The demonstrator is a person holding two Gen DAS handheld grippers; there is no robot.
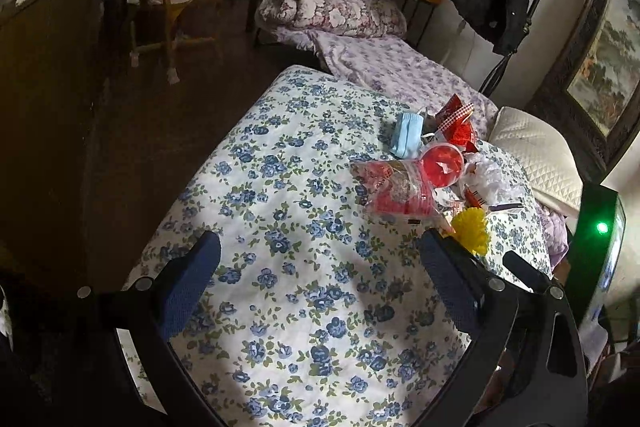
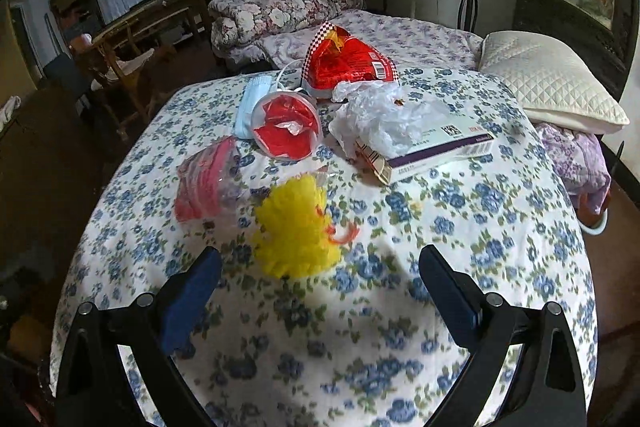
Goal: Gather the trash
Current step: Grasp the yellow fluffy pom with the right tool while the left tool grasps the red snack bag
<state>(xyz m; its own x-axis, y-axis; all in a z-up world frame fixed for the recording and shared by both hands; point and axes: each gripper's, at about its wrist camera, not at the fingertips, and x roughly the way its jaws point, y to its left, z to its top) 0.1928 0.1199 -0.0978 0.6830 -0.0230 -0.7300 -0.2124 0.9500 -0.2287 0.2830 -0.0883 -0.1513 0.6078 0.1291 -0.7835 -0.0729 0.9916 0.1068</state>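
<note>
A bed covered by a blue-flowered quilt (image 2: pixel 460 227) holds a small heap of trash, and two handheld grippers hover over the quilt's near end. The right gripper (image 2: pixel 320 279) has its jaws spread wide and holds nothing. Just ahead of it, slightly toward its left finger, lies a fluffy yellow toy (image 2: pixel 292 227), the closest piece of the heap. Beyond the toy sit a clear bag with red contents (image 2: pixel 208 183), a clear cup stuffed with red wrappers (image 2: pixel 288 127), a blue face mask (image 2: pixel 250 107), a red snack bag (image 2: pixel 348 63), crumpled white plastic (image 2: pixel 384 119) and a flat box (image 2: pixel 440 151) lying crosswise. The left gripper (image 1: pixel 320 267), also wide open and empty, sits farther from the heap, which lies ahead and to its right. The right gripper looks better placed for the toy.
</note>
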